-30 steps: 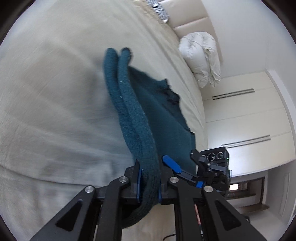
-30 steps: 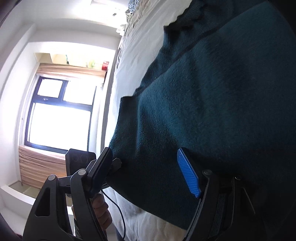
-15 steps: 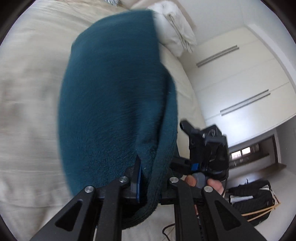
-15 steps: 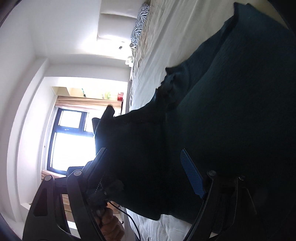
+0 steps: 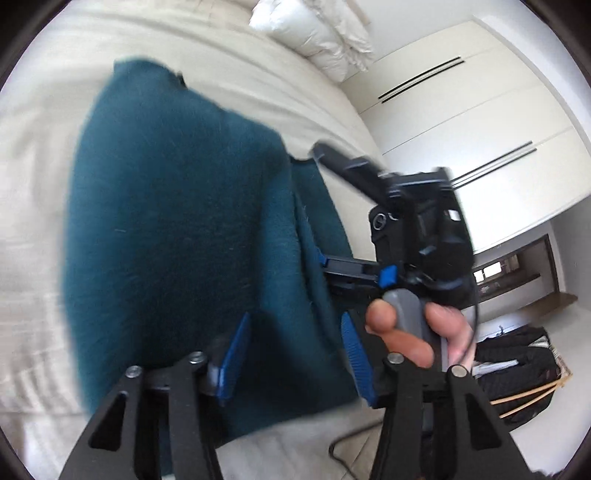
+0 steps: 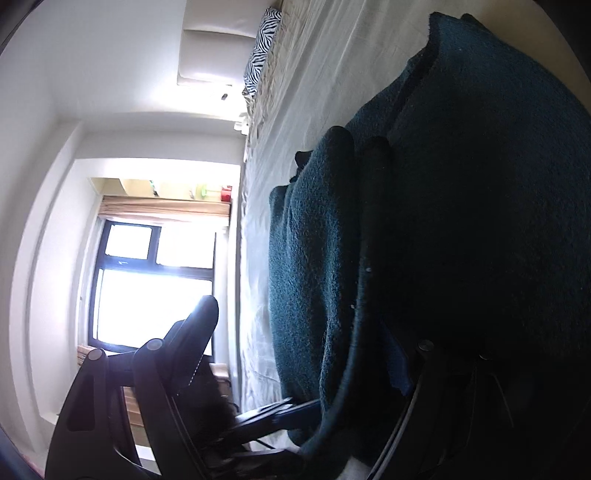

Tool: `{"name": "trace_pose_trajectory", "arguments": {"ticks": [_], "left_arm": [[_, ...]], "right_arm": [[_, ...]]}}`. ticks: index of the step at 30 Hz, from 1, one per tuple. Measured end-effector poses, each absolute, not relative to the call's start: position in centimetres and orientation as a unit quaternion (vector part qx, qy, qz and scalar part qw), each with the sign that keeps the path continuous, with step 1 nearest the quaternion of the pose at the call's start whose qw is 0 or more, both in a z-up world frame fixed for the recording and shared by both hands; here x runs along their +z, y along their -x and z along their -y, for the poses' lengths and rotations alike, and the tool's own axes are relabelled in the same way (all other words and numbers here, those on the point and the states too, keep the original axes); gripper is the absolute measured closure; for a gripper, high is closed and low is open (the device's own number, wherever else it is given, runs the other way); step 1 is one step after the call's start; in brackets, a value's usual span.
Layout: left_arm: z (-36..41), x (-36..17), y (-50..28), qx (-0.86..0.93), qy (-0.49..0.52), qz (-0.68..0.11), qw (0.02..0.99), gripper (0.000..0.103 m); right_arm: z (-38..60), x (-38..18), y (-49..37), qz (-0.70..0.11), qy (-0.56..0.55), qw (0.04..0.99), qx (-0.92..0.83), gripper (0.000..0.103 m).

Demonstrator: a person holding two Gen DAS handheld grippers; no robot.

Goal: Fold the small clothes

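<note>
Taking the bed (image 5: 44,206) as the landmark and going left to right in the left wrist view: pale bedding on the left, then the teal sweater (image 5: 173,236) lying across the middle of the bed, partly folded, one layer laid over another with a thick doubled edge on its right side.

At the sweater's near edge the left gripper (image 5: 295,365) has its blue-padded fingers (image 5: 232,360) spread apart, cloth lying between them but not pinched.

To the right of the sweater, a hand (image 5: 410,328) holds the right gripper (image 5: 406,236). One black finger reaches over the sweater's right edge; whether its fingers are spread or pinching the cloth cannot be told, since dark knit hides one side in the right wrist view. White pillows (image 5: 314,33) sit at the far end of the bed.

The sweater looks like a thick, fuzzy knit: soft, limp, fairly light, likely to grip the pads and not slip, but to sag and stretch if lifted by one point. Best taken at a corner or the doubled hem edge, both layers together.
</note>
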State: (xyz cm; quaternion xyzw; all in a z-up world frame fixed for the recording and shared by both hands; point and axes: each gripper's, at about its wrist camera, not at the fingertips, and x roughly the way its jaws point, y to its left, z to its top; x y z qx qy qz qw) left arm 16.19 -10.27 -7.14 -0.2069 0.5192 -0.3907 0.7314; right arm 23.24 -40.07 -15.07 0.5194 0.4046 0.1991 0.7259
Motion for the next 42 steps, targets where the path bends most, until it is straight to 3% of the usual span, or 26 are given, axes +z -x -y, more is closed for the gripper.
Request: {"name": "trace_pose_trajectory", "arguments": {"ticks": [5, 10, 14, 31, 38, 42], "left_arm": [[6.4, -5.6, -15.7, -0.385, 0.22, -0.489, 0.751, 0.048], [3.7, -6.5, -16.3, -0.364, 0.258, -0.491, 0.749, 0.048], [3.9, -6.9, -16.1, -0.365, 0.256, -0.485, 0.753, 0.048], [8.2, -6.4, -17.6, -0.388, 0.232, -0.478, 0.753, 0.043], [9.2, -7.6, -17.8, -0.377, 0.221, -0.481, 0.76, 0.041], [9.4, -7.6, -17.7, -0.376, 0.211, -0.482, 0.763, 0.039]], "right_arm": [[37.7, -13.4, -23.8, -0.45, -0.425, 0.766, 0.173, 0.031], [36.1, -12.5, -24.6, -0.489, -0.323, 0.799, 0.131, 0.073], [36.7, -11.7, -23.8, -0.496, -0.254, 0.823, 0.111, 0.086], [45.1, -6.9, -21.3, -0.456, -0.232, 0.857, 0.053, 0.09], [47.1, -12.4, -21.9, -0.492, -0.272, 0.826, 0.031, 0.089], [47.5, -11.9, -21.6, -0.487, -0.298, 0.821, 0.028, 0.082]]}}
